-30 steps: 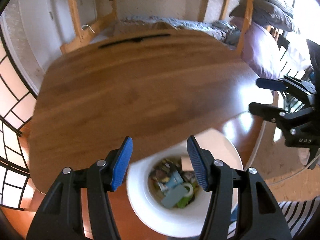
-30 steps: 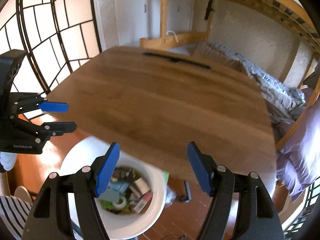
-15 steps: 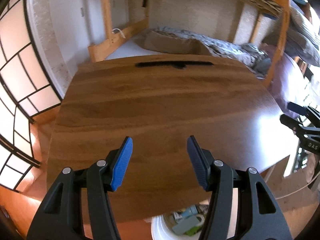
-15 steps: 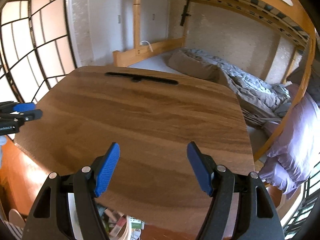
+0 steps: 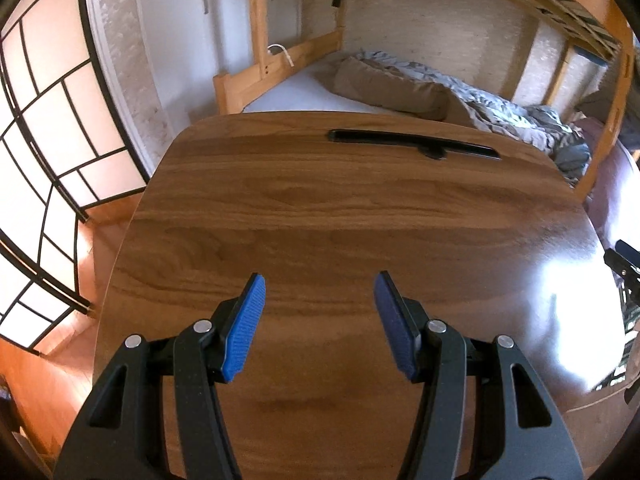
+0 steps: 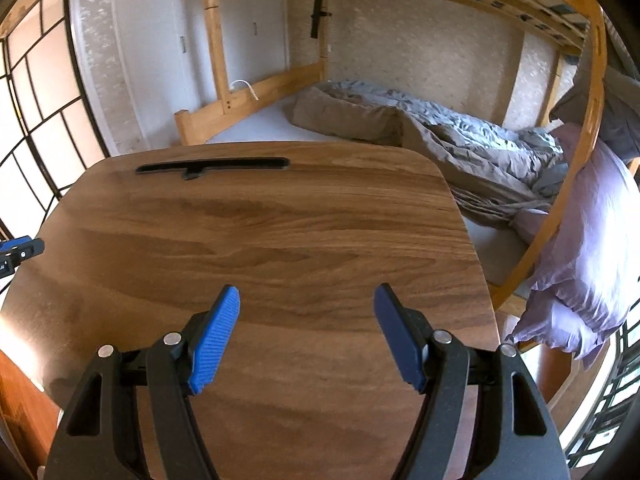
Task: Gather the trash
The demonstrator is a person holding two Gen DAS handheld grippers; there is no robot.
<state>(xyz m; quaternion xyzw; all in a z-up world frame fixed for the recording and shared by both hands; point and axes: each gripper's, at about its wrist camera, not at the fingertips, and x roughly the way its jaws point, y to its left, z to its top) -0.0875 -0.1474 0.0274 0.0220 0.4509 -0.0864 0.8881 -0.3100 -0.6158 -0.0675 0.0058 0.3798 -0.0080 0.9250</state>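
My left gripper is open and empty above the near part of a brown wooden table. My right gripper is open and empty above the same table. No trash shows on the tabletop in either view. The white bin is out of both views. The right gripper's tips show at the right edge of the left wrist view. The left gripper's tips show at the left edge of the right wrist view.
A black slot runs along the table's far edge. Behind the table is a wooden bunk bed with grey bedding and a purple pillow. Paper screen panels stand at the left.
Both grippers have risen and tilted up from the white bin of trash below the table edge. The bin has dropped out of both views, and the tabletop now fills them.
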